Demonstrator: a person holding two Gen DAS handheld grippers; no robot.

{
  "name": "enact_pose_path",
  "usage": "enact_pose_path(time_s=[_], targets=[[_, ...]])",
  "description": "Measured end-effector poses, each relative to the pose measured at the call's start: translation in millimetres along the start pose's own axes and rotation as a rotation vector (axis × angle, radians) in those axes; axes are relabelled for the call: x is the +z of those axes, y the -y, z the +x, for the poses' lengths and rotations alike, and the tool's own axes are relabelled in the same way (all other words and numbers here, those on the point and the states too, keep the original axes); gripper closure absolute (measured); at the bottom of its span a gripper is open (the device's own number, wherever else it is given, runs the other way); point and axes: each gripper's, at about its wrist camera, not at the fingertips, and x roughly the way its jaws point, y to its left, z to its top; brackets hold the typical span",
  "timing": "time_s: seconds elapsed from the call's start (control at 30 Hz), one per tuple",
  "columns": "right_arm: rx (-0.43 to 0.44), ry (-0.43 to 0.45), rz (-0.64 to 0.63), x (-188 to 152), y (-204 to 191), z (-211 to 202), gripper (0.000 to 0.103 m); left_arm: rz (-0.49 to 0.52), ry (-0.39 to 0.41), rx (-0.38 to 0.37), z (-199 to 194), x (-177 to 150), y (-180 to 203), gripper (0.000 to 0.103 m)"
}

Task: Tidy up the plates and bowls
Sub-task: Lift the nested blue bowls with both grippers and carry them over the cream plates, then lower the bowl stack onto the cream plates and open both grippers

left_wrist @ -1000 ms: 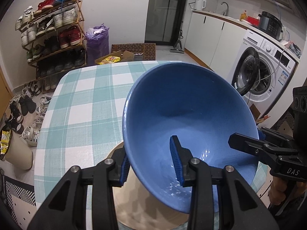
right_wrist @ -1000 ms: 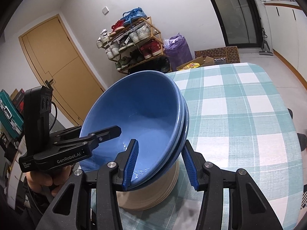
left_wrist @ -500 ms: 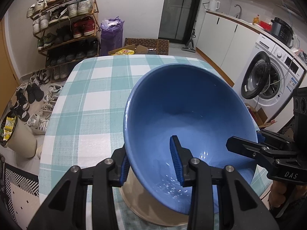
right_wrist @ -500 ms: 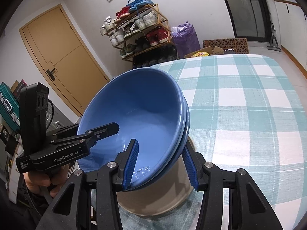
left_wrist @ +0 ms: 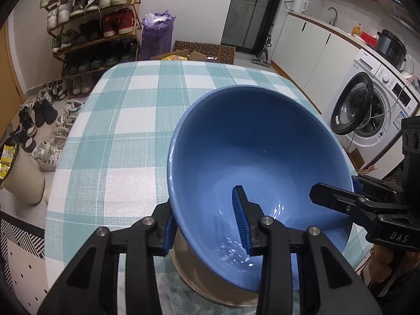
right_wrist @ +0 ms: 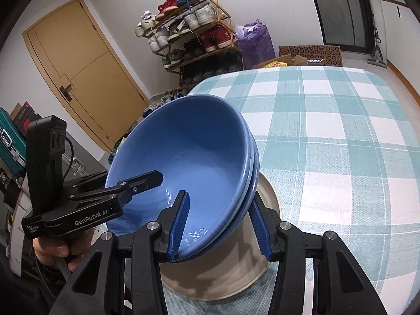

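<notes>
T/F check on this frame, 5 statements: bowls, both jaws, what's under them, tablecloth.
1. Both grippers grip the blue bowls. True: the left gripper and the right gripper each have one finger inside the bowl and one outside.
2. Only one blue bowl is held. False: the right wrist view shows at least two nested rims.
3. The bowls are above a cream plate stack. True.
4. The tablecloth is plain red. False: it is a teal and white check.
5. The bowls are held level. False: they tilt, with the opening facing the cameras.
</notes>
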Motion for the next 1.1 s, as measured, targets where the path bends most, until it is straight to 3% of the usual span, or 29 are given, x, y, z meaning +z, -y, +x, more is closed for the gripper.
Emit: enact_pose_path(time_s=[0.87,0.97,1.03,1.1], targets=[[-0.049,-0.006,-0.007,10.6,3.9,12.9,0.055,-0.028,-0.004,-0.029,17.8,2.8,-10.6,0.066],[-0.043,-0.003,-0.010,10.2,4.6,13.0,0.055,-0.026,0.000,-0.029,16.5,1.6,-10.7,0.063],[-0.035,0.003,-0.012,9.6,4.9,11.2,0.054,-0.024,0.010,-0.026,13.9,1.0,-10.7,0.056],[-0.034,0.011,-0.027,8.8,4.2,8.3,0.049,-0.018,0.034,-0.014,7.4,0.6,-10.2,0.051]])
